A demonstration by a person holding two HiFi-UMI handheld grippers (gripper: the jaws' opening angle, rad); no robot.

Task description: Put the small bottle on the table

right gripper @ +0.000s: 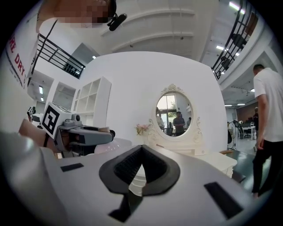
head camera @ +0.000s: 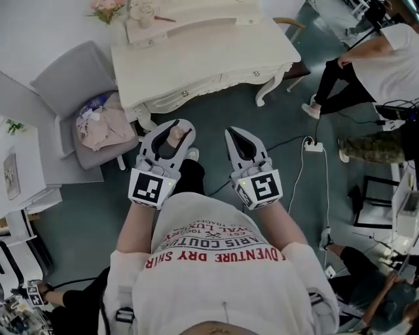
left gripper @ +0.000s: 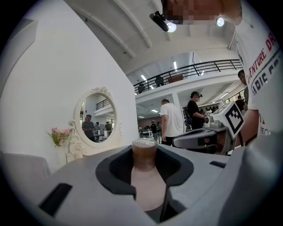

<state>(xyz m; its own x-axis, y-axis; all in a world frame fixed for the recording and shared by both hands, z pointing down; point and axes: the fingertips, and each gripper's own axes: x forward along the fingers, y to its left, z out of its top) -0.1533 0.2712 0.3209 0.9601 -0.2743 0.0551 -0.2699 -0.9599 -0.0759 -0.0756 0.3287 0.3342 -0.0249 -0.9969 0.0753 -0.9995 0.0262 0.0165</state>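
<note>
The small bottle [head camera: 175, 136], pale pink with a brown cap, stands upright between the jaws of my left gripper [head camera: 177, 126], which is shut on it. In the left gripper view the bottle [left gripper: 146, 181] fills the dark hollow between the jaws, its cap level with the tips. My right gripper [head camera: 237, 135] hangs beside it, jaws shut with nothing in them; its tips meet in the right gripper view [right gripper: 141, 149]. Both grippers are held in the air in front of the white dressing table [head camera: 196, 55], short of its front edge.
A grey chair [head camera: 69, 82] with a pile of pink cloth [head camera: 101, 124] stands left of the table. An oval mirror [right gripper: 174, 115] and pink flowers [head camera: 107, 8] are at the table's back. People stand at the right [head camera: 366, 65]. Cables and a power strip [head camera: 313, 146] lie on the floor.
</note>
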